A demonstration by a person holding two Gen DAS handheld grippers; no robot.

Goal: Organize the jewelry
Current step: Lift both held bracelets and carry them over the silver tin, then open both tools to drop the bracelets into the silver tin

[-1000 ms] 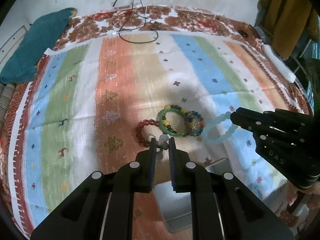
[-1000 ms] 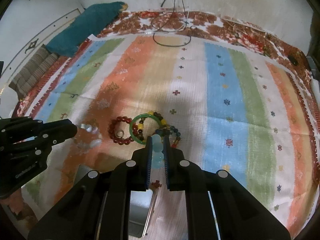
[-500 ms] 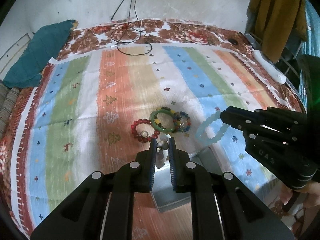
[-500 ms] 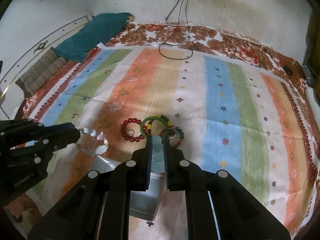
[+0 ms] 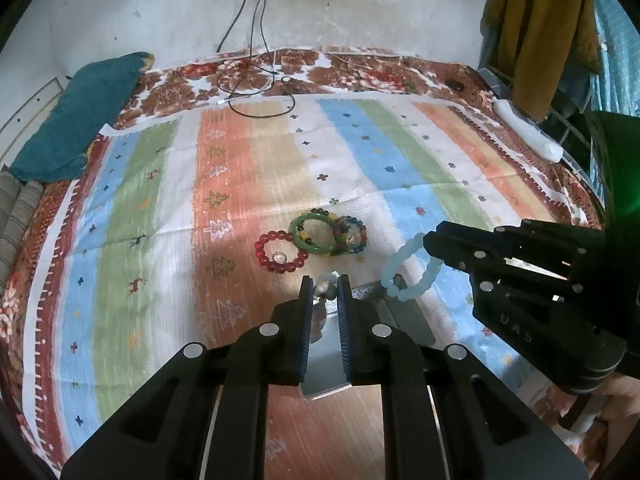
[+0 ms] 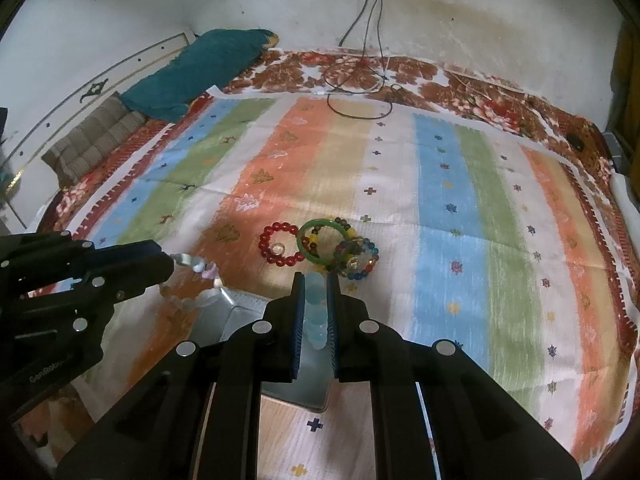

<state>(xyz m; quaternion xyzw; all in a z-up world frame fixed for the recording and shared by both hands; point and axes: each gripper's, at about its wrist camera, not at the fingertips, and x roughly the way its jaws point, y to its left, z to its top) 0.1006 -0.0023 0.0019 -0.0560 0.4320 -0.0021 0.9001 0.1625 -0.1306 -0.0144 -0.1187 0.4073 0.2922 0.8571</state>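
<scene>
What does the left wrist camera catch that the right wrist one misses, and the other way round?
Only the left wrist view shows the mustard garment hanging at the far right and the pale blue bracelet as a full loop in the right gripper. Only the right wrist view shows the striped cushion and the clear bracelet hanging from the left gripper. Both show the red bracelet, green bangle, metal box and striped cloth.

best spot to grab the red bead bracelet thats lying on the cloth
Probably the red bead bracelet's left arc, from above, one finger inside the ring and one outside. It lies flat, and its right side sits against the green bangle.
</scene>
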